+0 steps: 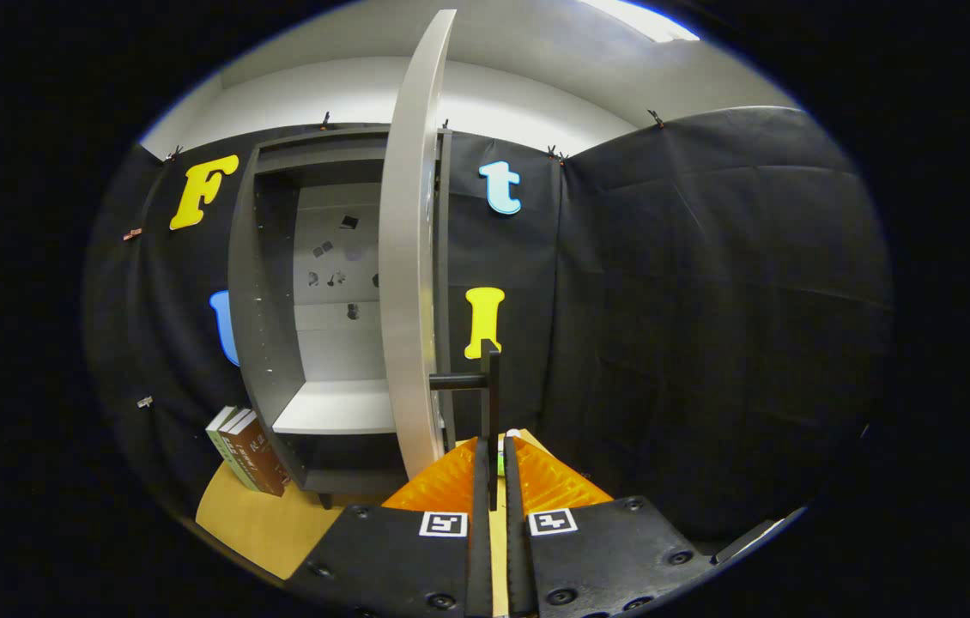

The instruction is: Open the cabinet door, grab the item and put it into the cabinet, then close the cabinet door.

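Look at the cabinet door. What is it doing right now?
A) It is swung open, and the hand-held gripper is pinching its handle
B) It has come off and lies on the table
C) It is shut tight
A: the cabinet door stands edge-on, swung out from the cabinet so the shelf shows, with the hand-held gripper closed on the door's dark handle.

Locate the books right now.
Gripper view: the books stand on the table left of the cabinet, leaning against its base, beyond the gripper shut on the door handle.
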